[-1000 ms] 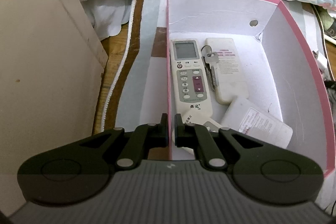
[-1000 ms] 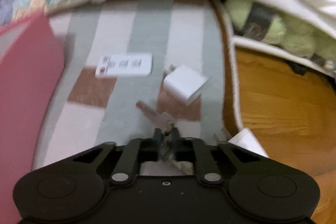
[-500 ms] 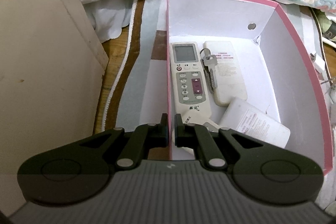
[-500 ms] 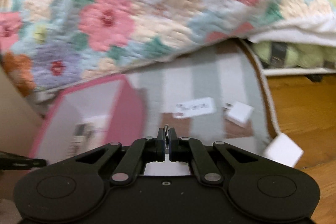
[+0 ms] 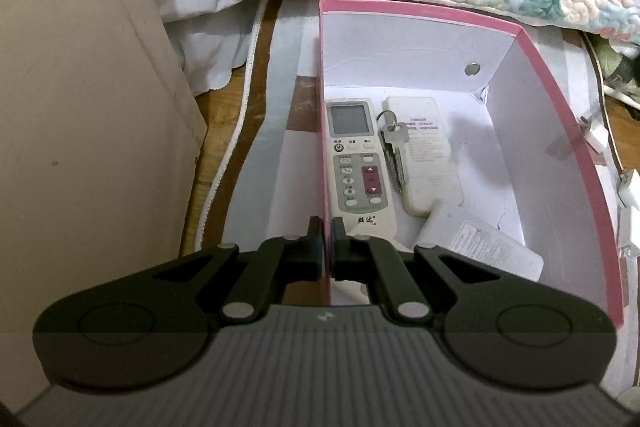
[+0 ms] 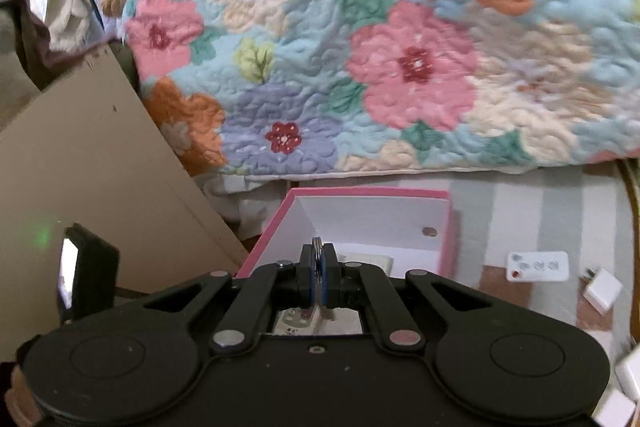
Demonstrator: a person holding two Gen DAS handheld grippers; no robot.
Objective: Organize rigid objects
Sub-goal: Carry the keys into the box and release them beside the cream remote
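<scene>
Quilted floral bedding (image 6: 360, 47) hangs behind the pink box (image 5: 560, 131), the landmark for all else. Inside the box, against its left wall, lies a white air-conditioner remote (image 5: 358, 163) with a grey screen and small Chinese characters near its lower end; the rest of its button print is too small to read. Beside it rests a second white remote (image 5: 428, 155), face down, with a red-lettered label that cannot be read, and a bunch of keys (image 5: 392, 147) lies across the two. A white labelled block (image 5: 480, 243) sits at the box's near right.

The left gripper (image 5: 326, 247) is clenched on the box's left wall, exactly as a second ago. The right gripper (image 6: 319, 267) pinches a thin metal key ring (image 6: 318, 247) edge-on; a second ago it was low over the striped rug, and it now hovers above the box. Right of the box on the rug lie a white card (image 6: 538, 266) with a red dot and a white charger plug (image 6: 602, 290).
</scene>
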